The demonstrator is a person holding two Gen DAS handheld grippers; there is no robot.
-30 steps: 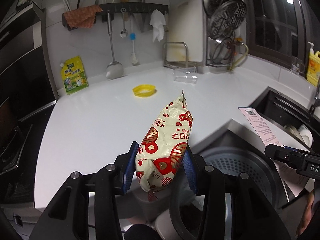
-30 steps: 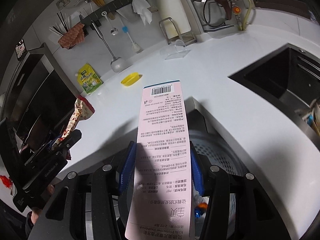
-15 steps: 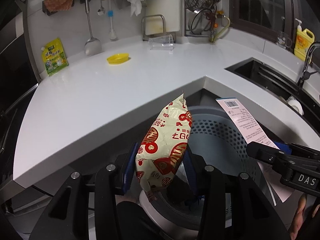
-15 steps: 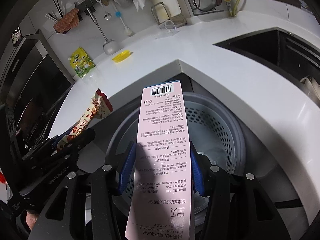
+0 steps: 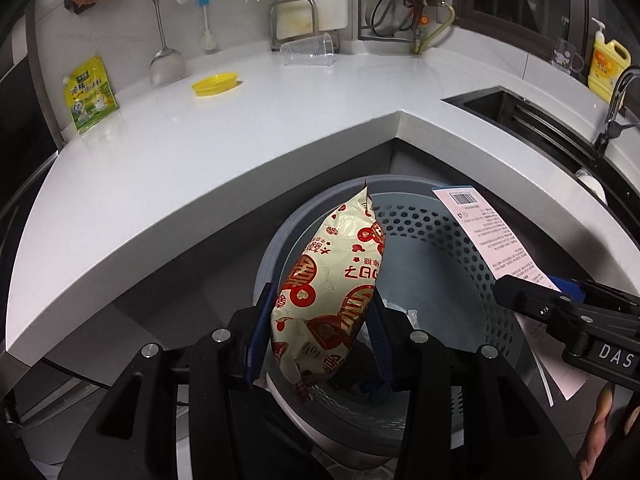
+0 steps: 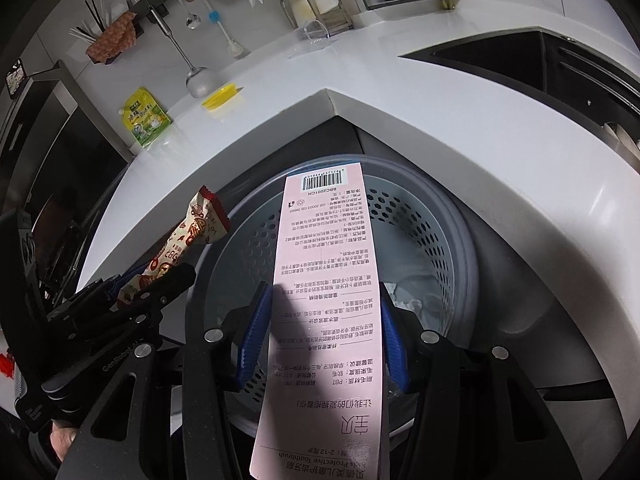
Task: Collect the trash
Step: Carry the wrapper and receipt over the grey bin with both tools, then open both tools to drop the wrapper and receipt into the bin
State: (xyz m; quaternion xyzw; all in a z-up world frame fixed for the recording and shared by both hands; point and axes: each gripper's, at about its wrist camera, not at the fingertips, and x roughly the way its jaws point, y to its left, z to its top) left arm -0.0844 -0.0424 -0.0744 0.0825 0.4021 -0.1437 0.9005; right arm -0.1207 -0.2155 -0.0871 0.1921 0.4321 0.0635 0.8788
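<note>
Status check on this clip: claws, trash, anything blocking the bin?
Left claw shut on red-and-cream snack wrapper. Right claw shut on pink printed packaging card. Both over grey perforated bin. Nothing blocking the opening.

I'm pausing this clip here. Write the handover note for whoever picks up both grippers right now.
Left gripper: shut on the red-and-cream snack wrapper, held above the perforated grey bin.
Right gripper: shut on the pink toothbrush card, also over the bin.
Done: both pieces carried to the bin; some crumpled trash already lies inside.
Left: release both, then fetch the yellow lid, clear plastic cup and green pouch from the white counter.
</note>
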